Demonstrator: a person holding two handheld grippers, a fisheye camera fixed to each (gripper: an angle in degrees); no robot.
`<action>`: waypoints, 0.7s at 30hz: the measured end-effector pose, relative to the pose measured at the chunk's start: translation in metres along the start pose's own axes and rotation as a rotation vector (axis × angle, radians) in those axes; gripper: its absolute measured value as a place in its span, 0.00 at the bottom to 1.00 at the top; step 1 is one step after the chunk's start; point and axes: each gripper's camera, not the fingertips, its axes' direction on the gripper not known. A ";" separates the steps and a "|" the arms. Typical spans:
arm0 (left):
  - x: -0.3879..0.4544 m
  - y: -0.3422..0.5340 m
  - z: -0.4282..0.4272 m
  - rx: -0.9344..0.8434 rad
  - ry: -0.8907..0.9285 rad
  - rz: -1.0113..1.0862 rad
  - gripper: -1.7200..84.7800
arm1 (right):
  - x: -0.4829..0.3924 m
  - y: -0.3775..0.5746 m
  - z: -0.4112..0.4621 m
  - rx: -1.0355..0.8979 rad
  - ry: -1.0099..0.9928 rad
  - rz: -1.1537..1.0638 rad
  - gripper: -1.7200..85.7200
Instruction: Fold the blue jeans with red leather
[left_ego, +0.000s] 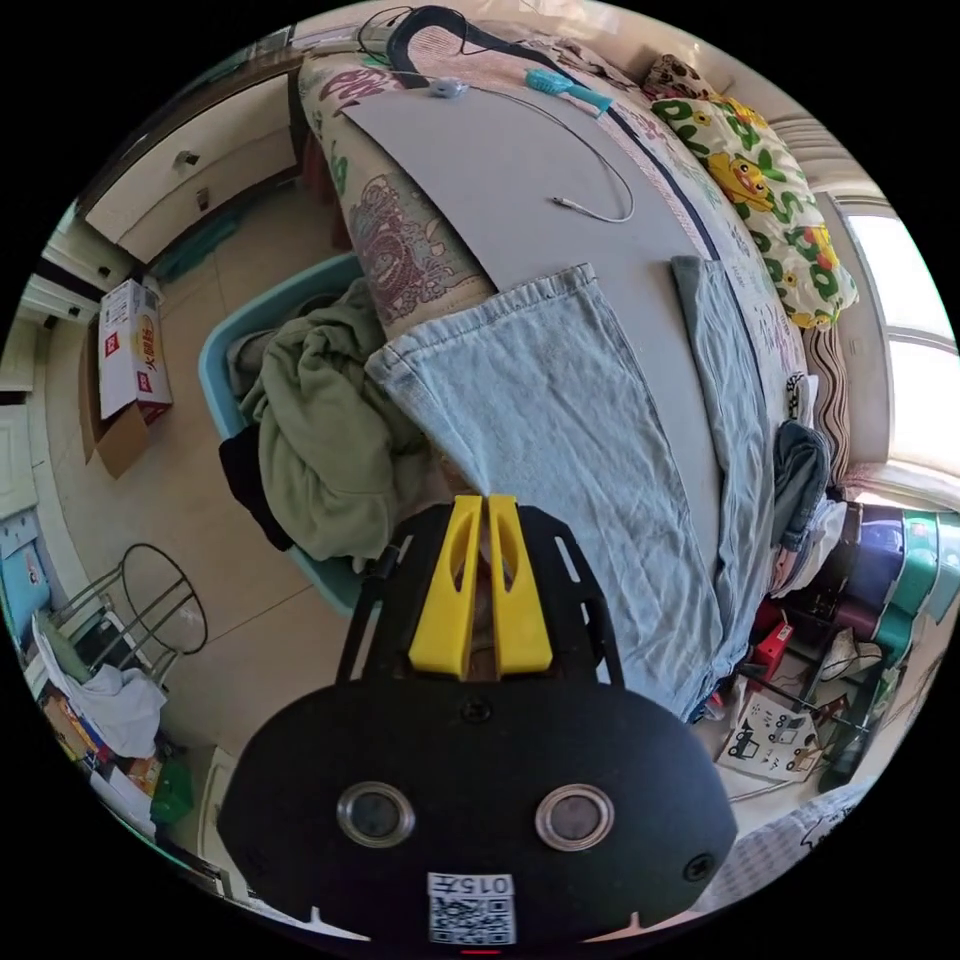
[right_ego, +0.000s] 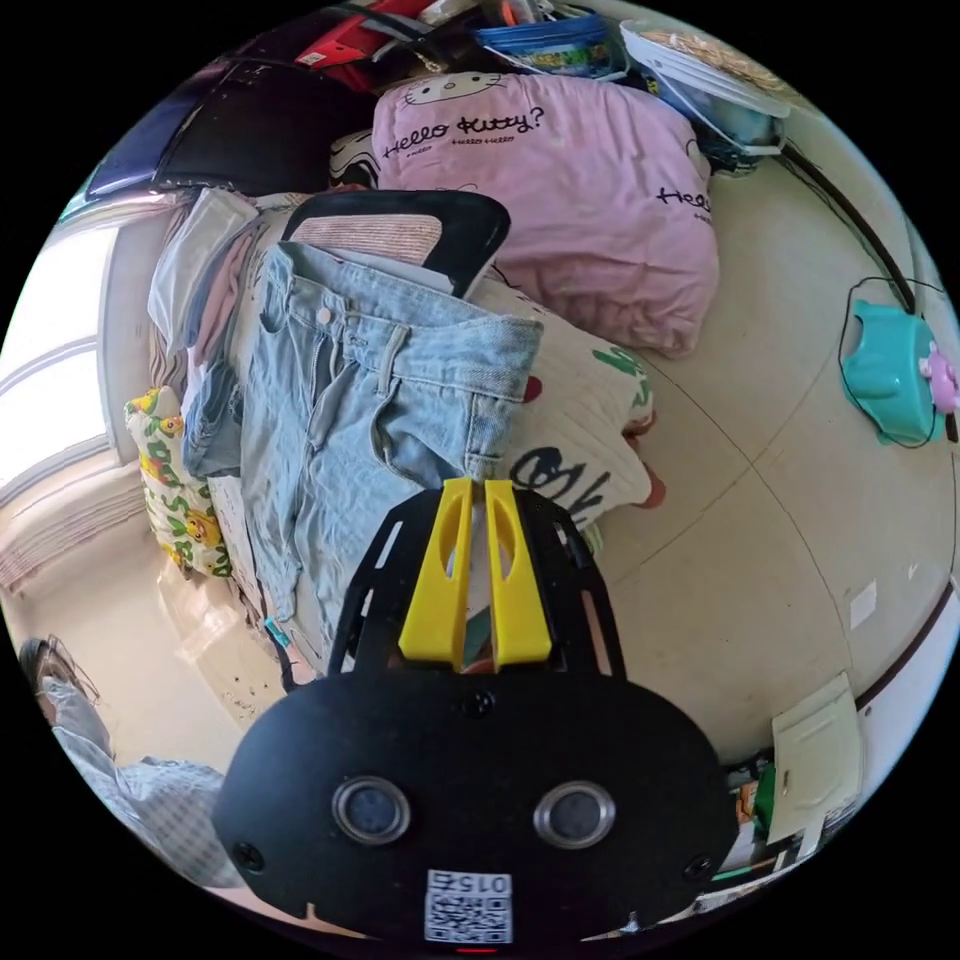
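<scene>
Light blue jeans (left_ego: 560, 420) lie flat on a grey board (left_ego: 500, 170) on the bed, one leg hem towards the board's middle, the other leg (left_ego: 735, 400) along the far side. In the right gripper view the waist (right_ego: 350, 400), with button and fly, faces up. My left gripper (left_ego: 480, 500) has its yellow jaws closed at the side edge of the near leg. My right gripper (right_ego: 478, 485) is closed at the waistband's hip corner. Each seems to pinch the denim edge at its tips.
A teal basket (left_ego: 230, 340) with a green garment (left_ego: 320, 440) stands on the floor beside the bed. A white cable (left_ego: 600, 210) and teal brush (left_ego: 565, 88) lie on the board. A pink duvet (right_ego: 560, 190), a black chair back (right_ego: 400, 225) and a teal item (right_ego: 885, 370) show.
</scene>
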 end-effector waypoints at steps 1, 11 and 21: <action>0.001 -0.001 -0.004 0.013 0.023 0.007 0.02 | 0.002 0.010 -0.006 0.004 0.004 0.027 0.03; 0.110 -0.095 -0.043 -0.008 0.293 0.080 0.01 | -0.063 0.029 -0.055 -0.044 -0.109 0.121 0.02; 0.291 -0.233 -0.041 -0.082 0.266 0.305 0.01 | -0.185 -0.007 -0.067 -0.097 -0.202 -0.011 0.02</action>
